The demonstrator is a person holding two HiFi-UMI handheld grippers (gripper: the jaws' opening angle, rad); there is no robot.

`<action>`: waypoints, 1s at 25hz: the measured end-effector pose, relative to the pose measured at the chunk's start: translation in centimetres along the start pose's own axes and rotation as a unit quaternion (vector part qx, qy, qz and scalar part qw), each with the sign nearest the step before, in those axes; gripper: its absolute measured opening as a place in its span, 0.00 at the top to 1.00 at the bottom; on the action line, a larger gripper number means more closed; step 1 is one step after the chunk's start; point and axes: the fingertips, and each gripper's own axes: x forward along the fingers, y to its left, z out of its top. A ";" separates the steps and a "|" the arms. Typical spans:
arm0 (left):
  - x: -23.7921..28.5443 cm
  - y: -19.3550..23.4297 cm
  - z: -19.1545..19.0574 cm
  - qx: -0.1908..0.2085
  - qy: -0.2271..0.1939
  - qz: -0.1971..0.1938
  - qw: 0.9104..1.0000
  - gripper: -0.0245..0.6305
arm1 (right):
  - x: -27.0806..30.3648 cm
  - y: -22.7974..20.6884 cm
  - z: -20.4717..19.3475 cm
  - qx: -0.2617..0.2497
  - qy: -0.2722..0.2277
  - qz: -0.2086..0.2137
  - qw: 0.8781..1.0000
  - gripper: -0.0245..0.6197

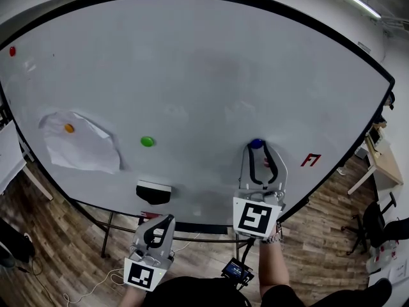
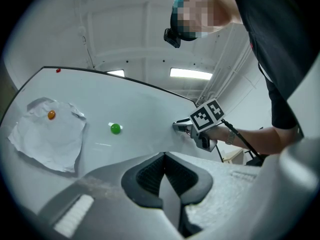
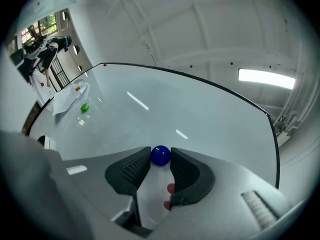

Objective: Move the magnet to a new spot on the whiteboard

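A blue magnet (image 1: pixel 256 143) sits on the whiteboard (image 1: pixel 211 75) at its lower right. My right gripper (image 1: pixel 257 147) reaches up to it, shut on the blue magnet (image 3: pixel 160 155), with a pad touching each side. My left gripper (image 1: pixel 167 220) hangs low below the board's bottom edge, away from any magnet. Its jaws meet at the tips with nothing between them, so the left gripper (image 2: pixel 164 157) is shut. From the left gripper view, my right gripper (image 2: pixel 176 126) shows pressed against the board.
A green magnet (image 1: pixel 147 141) sticks mid-board. An orange magnet (image 1: pixel 69 128) pins a crumpled paper (image 1: pixel 83 147) at the left. A red magnet (image 1: pixel 12 51) sits top left. An eraser (image 1: pixel 153 191) rests near the bottom edge. A desk (image 1: pixel 383 165) and chair (image 1: pixel 374 226) stand at the right.
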 end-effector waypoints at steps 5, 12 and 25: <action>-0.6 0.8 0.3 0.001 -0.006 0.009 1.000 0.96 | 0.0 -0.1 0.3 0.007 -0.003 0.000 1.000 0.77; -1.3 1.2 0.3 -0.001 -0.006 0.009 1.000 0.96 | 0.1 0.0 0.3 0.004 -0.003 -0.006 1.000 0.77; -2.9 1.6 1.0 -0.002 -0.012 -0.005 1.000 0.96 | -2.3 -0.1 2.7 -0.013 -0.001 -0.026 1.000 0.77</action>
